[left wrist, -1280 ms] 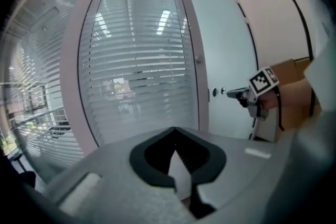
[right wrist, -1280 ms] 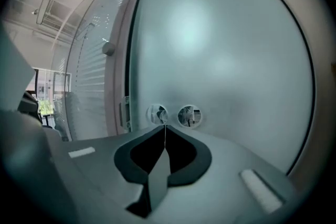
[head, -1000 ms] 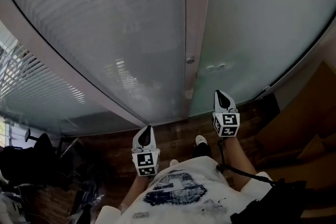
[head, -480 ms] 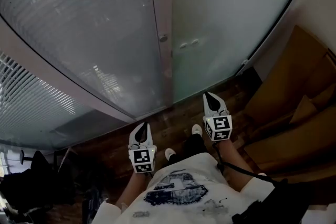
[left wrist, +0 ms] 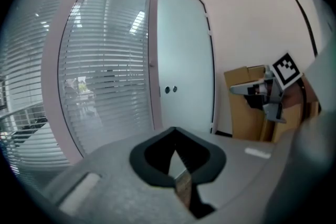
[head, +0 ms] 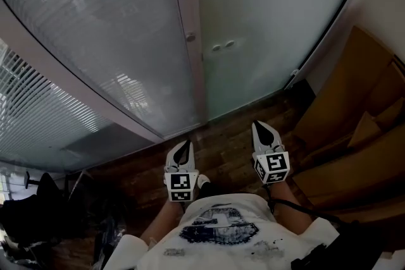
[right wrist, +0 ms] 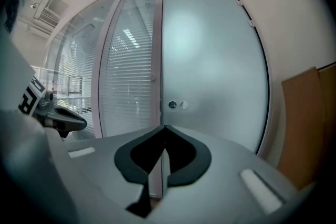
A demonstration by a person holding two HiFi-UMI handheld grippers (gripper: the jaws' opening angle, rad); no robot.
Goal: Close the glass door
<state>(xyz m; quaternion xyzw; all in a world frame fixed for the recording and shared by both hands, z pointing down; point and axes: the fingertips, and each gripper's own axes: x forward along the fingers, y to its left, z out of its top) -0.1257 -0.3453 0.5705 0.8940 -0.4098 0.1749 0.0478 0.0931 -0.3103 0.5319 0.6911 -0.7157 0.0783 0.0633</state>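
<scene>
The frosted glass door [head: 272, 22] stands flush against its pale frame post [head: 183, 9], with two small round fittings [head: 222, 46] near that edge. Both grippers hang low in front of me over the wooden floor, well short of the door. My left gripper [head: 184, 145] is shut and holds nothing. My right gripper [head: 260, 126] is also shut and empty. In the right gripper view the closed tips [right wrist: 165, 127] point at the door [right wrist: 215, 60] near its fittings. The left gripper view shows its closed tips [left wrist: 174, 129] and the door [left wrist: 184, 60] further off.
A glass wall with slatted blinds [head: 88, 22] runs left of the door. Brown cardboard boxes [head: 354, 117] stand against the wall at the right. A dark chair and clutter [head: 31, 212] sit at the lower left. The wooden floor [head: 221, 142] lies between me and the door.
Both grippers have drawn back from the door toward my body, and the view has swung so the door sits further left. The door stays against its frame and both grippers stay shut.
</scene>
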